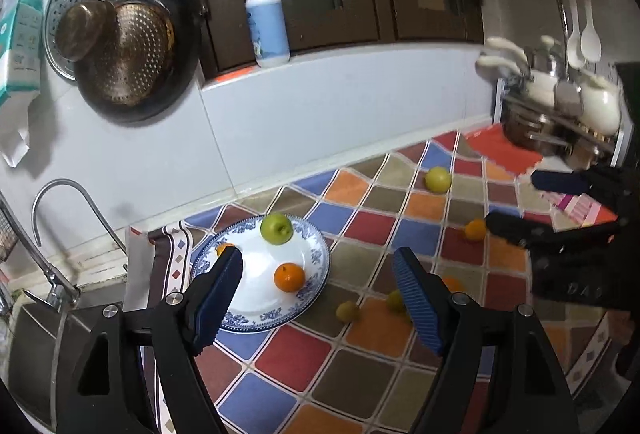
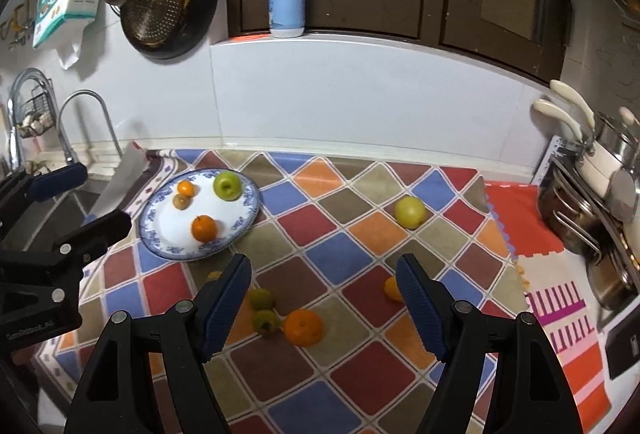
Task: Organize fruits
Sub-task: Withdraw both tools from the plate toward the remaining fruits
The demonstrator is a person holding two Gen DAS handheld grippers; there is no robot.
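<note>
Two grippers (image 1: 318, 298) (image 2: 324, 298) wide apart, empty

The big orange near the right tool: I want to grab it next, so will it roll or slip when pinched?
The orange is round and lies loose on the flat cloth, so a nudge would likely roll it. Its skin looks smooth, so it may slip. The right tool is open, probably wide enough.

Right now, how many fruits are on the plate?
4 on the plate: green apple at the back, orange near the front, small orange and brownish fruit together at left.
</note>
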